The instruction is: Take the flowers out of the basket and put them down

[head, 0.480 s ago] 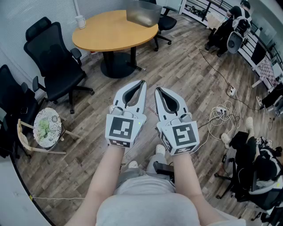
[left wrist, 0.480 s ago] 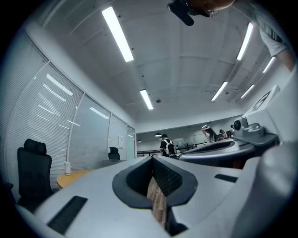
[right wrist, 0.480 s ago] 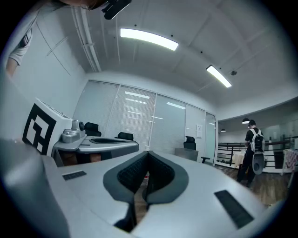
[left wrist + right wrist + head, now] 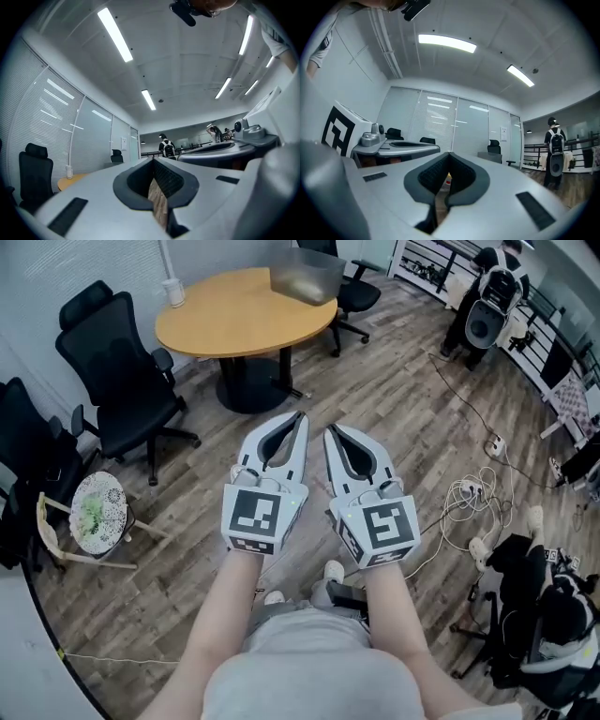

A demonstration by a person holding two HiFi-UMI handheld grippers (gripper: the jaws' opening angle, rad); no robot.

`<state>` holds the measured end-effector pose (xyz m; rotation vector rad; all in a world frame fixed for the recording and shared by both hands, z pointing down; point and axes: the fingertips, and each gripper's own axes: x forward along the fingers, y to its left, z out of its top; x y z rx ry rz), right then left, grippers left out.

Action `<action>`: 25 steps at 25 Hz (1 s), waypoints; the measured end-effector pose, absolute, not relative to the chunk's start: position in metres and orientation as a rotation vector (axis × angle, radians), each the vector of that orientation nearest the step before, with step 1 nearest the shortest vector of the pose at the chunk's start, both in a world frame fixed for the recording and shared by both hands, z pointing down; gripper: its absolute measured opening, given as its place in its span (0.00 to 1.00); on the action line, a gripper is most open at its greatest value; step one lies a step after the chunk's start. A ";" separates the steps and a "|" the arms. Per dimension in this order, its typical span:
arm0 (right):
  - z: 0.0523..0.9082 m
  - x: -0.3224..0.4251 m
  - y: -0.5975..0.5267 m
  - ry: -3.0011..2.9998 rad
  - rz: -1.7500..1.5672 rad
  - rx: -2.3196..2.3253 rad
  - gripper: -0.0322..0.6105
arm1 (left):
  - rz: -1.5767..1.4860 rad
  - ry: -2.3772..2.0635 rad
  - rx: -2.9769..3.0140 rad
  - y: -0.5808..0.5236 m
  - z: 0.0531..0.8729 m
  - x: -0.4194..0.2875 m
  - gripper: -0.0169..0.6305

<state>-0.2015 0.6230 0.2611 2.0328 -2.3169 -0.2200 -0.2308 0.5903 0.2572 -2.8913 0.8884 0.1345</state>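
Both grippers are held side by side in front of my body, high above the wooden floor. My left gripper is shut with nothing between its fingers; its own view looks level across the room. Beside it my right gripper is also shut and empty. A grey container stands on the far side of a round wooden table, well ahead of both grippers. At the left, a round white lace-patterned thing with green inside rests on a small wooden stand. I cannot pick out flowers clearly.
Black office chairs stand left of the table, another behind it. White cables and a power strip lie on the floor at right. Bags and a black chair crowd the lower right. A person with a backpack stands far off.
Both grippers keep the same shut pose side by side. The head view has shifted slightly, so the table and the floor sit a little lower in the picture.
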 end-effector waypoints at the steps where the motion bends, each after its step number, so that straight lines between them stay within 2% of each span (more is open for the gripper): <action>1: 0.261 -0.192 0.620 -2.330 -0.220 2.037 0.09 | 0.133 0.896 -2.889 0.587 0.258 -0.223 0.03; 13: 0.261 -0.079 0.572 -2.443 -0.236 1.876 0.09 | 0.160 1.074 -2.826 0.540 0.258 -0.118 0.03; 25: 0.272 -0.035 0.538 -2.527 -0.174 1.801 0.09 | 0.133 1.147 -2.807 0.509 0.265 -0.069 0.03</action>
